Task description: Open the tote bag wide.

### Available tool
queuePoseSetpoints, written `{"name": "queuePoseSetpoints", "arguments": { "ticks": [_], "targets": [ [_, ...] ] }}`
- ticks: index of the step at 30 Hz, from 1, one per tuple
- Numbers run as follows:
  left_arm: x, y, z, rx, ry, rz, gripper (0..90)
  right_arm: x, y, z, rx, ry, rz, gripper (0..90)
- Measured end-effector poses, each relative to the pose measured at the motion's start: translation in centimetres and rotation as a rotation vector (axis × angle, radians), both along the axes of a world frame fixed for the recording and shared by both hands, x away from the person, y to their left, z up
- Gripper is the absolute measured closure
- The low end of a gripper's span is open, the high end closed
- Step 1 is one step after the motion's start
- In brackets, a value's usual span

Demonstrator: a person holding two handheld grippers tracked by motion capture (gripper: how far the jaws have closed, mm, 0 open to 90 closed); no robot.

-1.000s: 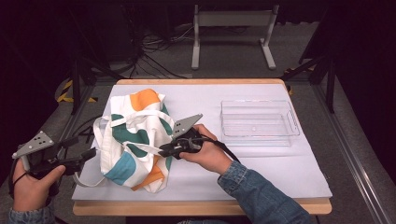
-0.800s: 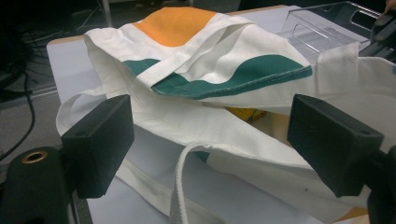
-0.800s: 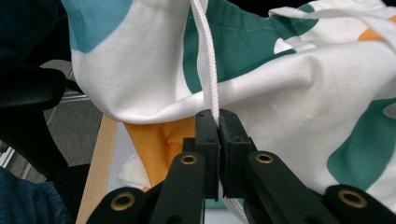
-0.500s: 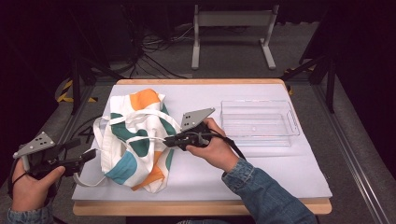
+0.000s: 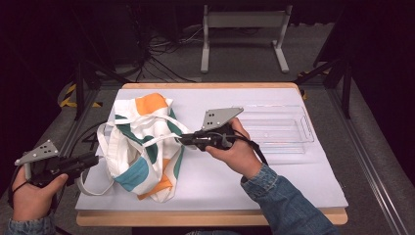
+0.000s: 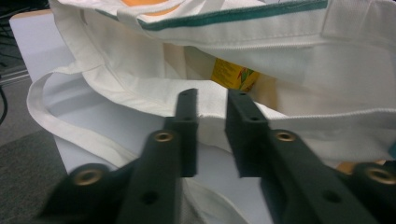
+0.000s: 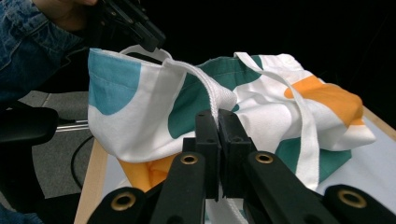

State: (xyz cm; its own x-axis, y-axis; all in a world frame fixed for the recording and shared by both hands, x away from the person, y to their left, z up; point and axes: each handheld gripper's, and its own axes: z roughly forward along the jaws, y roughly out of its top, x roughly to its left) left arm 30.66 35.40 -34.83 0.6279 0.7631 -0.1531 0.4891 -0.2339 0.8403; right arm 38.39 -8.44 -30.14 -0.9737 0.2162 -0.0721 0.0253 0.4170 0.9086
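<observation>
A white cloth tote bag (image 5: 142,147) with orange, green and blue patches lies on the left of the white table top (image 5: 293,181). My right gripper (image 5: 182,140) is shut on one white strap (image 7: 212,91) of the bag and holds it up above the bag's right side. My left gripper (image 5: 95,159) is at the bag's left rim (image 6: 140,100). Its jaws have just been closing, with the rim's hem between them, and they pinch it. Through the bag's mouth a yellow packet (image 6: 231,74) shows inside.
A clear plastic tray (image 5: 276,127) stands on the table to the right of the bag. A second strap loop (image 5: 88,186) hangs over the table's left edge. A metal stand (image 5: 244,29) and cables are on the floor behind.
My right gripper has risen and drifted right, pulling the strap taut. The left gripper has stayed put and its jaws have come together on the bag's rim.
</observation>
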Motion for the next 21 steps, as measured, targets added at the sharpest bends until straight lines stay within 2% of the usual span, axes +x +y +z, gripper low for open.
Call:
{"name": "queuePoseSetpoints", "arguments": {
  "ticks": [2, 4, 12, 19, 20, 21],
  "targets": [
    [-0.1, 0.1, 0.1, 0.000, 0.003, -0.004, 88.5, -0.1, -0.4, 0.3, 0.004, -0.007, -0.005, 88.0],
    [-0.1, 0.1, 0.1, 0.004, 0.007, -0.004, 90.0, -0.3, -0.8, 0.6, 0.010, -0.014, -0.012, 88.0],
    [-0.2, 0.2, 0.1, 0.004, 0.016, 0.006, 90.0, -0.9, -2.3, 1.2, 0.018, -0.030, -0.035, 88.0],
    [-0.3, 0.4, 0.1, 0.005, 0.022, 0.015, 89.9, -1.0, -3.9, 1.2, 0.026, -0.024, -0.064, 88.0],
    [-0.2, 0.2, 0.1, 0.010, 0.026, 0.016, 88.2, -1.0, -4.1, 1.1, 0.027, -0.021, -0.069, 87.9],
    [-0.2, 0.1, 0.1, 0.012, 0.029, 0.018, 81.7, -1.0, -4.6, 1.0, 0.029, -0.018, -0.078, 88.0]
  ]
}}
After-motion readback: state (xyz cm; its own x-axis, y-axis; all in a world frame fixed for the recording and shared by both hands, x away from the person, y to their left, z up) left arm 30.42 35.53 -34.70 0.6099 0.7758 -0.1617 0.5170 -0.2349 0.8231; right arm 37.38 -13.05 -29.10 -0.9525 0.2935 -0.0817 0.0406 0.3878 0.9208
